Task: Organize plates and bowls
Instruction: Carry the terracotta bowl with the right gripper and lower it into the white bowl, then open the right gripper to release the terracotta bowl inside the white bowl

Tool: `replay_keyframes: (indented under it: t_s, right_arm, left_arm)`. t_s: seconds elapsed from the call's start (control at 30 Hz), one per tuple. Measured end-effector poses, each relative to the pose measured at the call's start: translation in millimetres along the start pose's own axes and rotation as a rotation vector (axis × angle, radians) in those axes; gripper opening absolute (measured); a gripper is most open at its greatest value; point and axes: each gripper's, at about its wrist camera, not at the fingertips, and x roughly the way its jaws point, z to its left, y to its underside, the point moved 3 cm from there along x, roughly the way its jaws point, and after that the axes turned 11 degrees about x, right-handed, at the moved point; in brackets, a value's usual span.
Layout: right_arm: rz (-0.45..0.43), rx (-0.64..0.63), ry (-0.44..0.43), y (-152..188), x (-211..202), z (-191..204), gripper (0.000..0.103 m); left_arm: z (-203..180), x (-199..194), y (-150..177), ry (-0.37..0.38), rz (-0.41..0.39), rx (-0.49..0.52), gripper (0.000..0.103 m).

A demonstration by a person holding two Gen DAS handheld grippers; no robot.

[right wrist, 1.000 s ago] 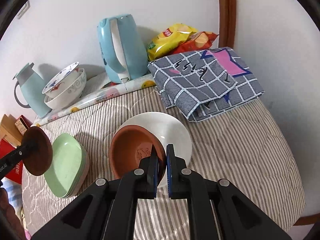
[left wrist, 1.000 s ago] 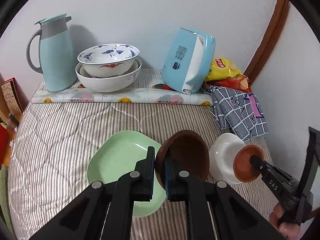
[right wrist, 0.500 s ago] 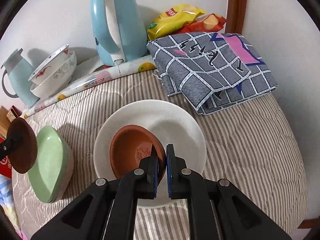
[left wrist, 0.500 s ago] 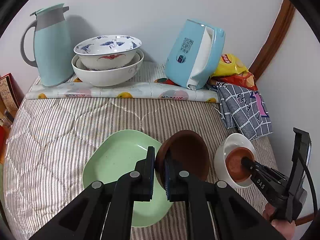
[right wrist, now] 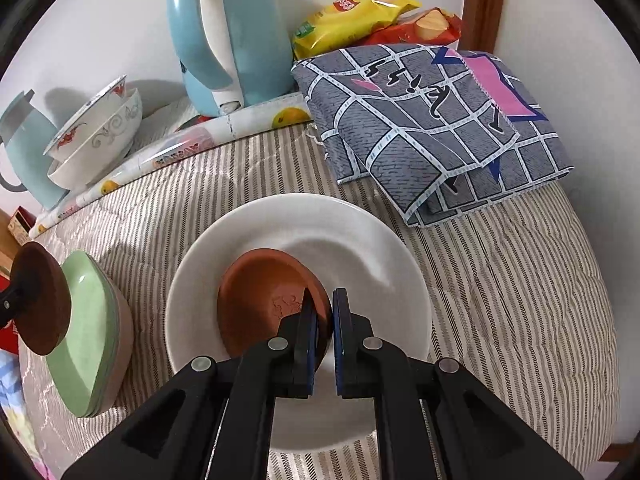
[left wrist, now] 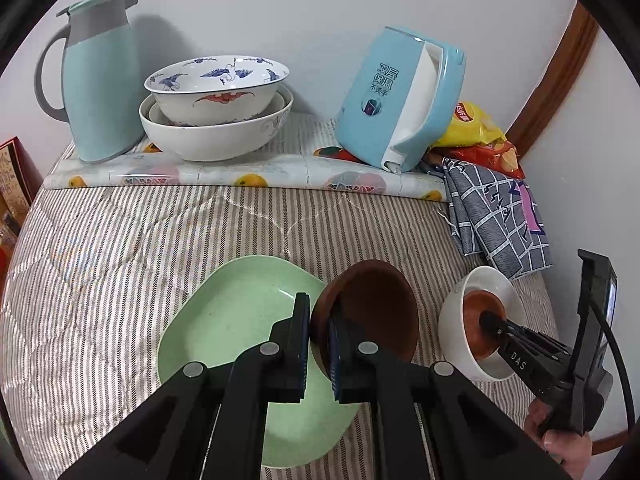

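Observation:
My left gripper (left wrist: 319, 334) is shut on the rim of a dark brown dish (left wrist: 372, 312), held just above the right edge of a green plate (left wrist: 240, 328). In the right wrist view that dark dish (right wrist: 40, 298) hangs beside the stacked green plates (right wrist: 86, 332). My right gripper (right wrist: 325, 324) is shut on the rim of a terracotta dish (right wrist: 264, 296), which sits low inside a white bowl (right wrist: 352, 236). The left wrist view shows the same white bowl (left wrist: 484, 280) with the terracotta dish (left wrist: 474, 320) in it and the right gripper (left wrist: 490, 318) reaching in.
Two nested patterned bowls (left wrist: 218, 108), a teal jug (left wrist: 100, 76) and a blue kettle (left wrist: 400, 96) stand on a fruit-print mat by the wall. A folded grey checked cloth (right wrist: 432, 120) and snack bags (right wrist: 360, 16) lie at the back right. A striped quilt (left wrist: 120, 248) covers the surface.
My right gripper has lowered the terracotta dish from above the white bowl down into it. My left gripper has sunk slightly with the dark dish over the green plate.

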Motion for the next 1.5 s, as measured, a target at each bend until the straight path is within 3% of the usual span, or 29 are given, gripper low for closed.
replay_keyframes:
  t_s: [0.17, 0.5, 0.63, 0.73, 1.1, 1.5]
  right_arm:
    - [0.025, -0.029, 0.024, -0.6, 7.7, 1.5, 0.01]
    - [-0.004, -0.117, 0.112, 0.1, 13.3, 10.5, 0.018]
    - [0.002, -0.127, 0.105, -1.2, 14.0, 11.0, 0.023]
    - [-0.008, -0.14, 0.104, -0.3, 12.1, 12.5, 0.034]
    - [-0.037, -0.108, 0.021, 1.6, -13.1, 10.0, 0.039]
    - [-0.153, -0.076, -0.031, 6.4, -73.9, -11.0, 0.04]
  left_arm:
    - [-0.4, 2.0, -1.0, 0.0, 0.002, 0.004, 0.009]
    - [-0.4, 4.1, -4.6, -0.006, 0.006, 0.012, 0.009]
    - [-2.5, 1.4, -5.9, -0.007, 0.0, 0.015, 0.009]
    - [-3.1, -2.1, -5.8, -0.009, -0.007, 0.018, 0.009]
    - [-9.0, -15.1, -4.8, -0.009, -0.025, 0.017, 0.009]
    - [-40.9, -41.7, -0.8, -0.001, -0.058, 0.037, 0.009]
